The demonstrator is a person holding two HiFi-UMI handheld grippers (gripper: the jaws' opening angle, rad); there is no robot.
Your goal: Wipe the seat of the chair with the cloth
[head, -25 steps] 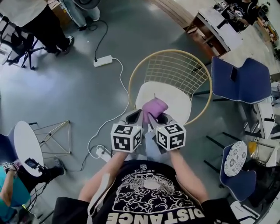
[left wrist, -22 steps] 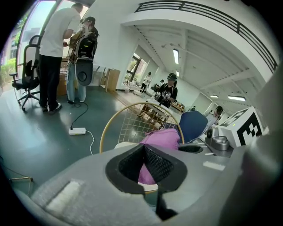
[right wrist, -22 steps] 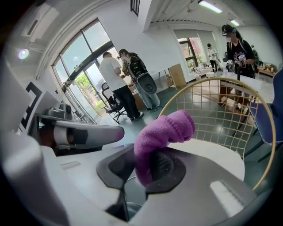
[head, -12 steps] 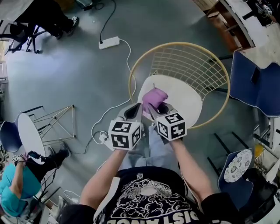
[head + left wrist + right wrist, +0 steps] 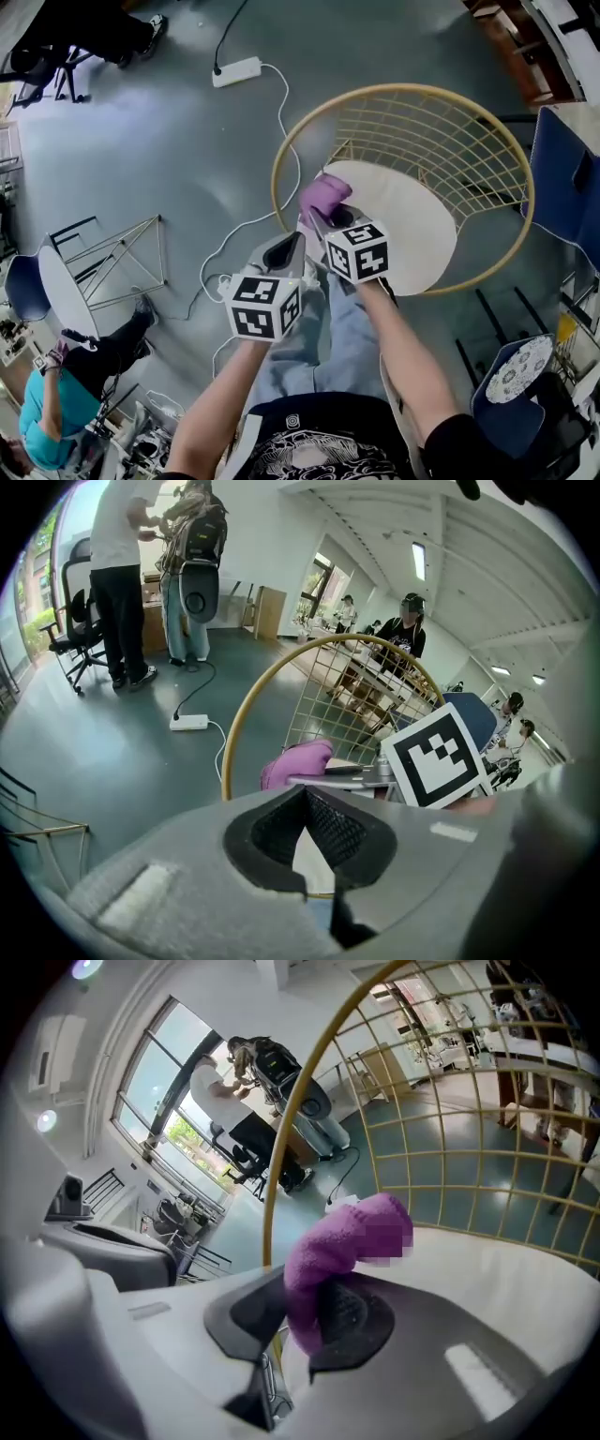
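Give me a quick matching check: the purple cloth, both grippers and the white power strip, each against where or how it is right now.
Things:
1. fluffy purple cloth
2. left gripper
3. right gripper
4. white plastic power strip

States:
A. lying on the grey floor
B. jaws shut on the cloth
C. pinched, at the edge of the round white seat
D. jaws together, nothing between them

Pairs: 1-C, 2-D, 3-B, 4-A
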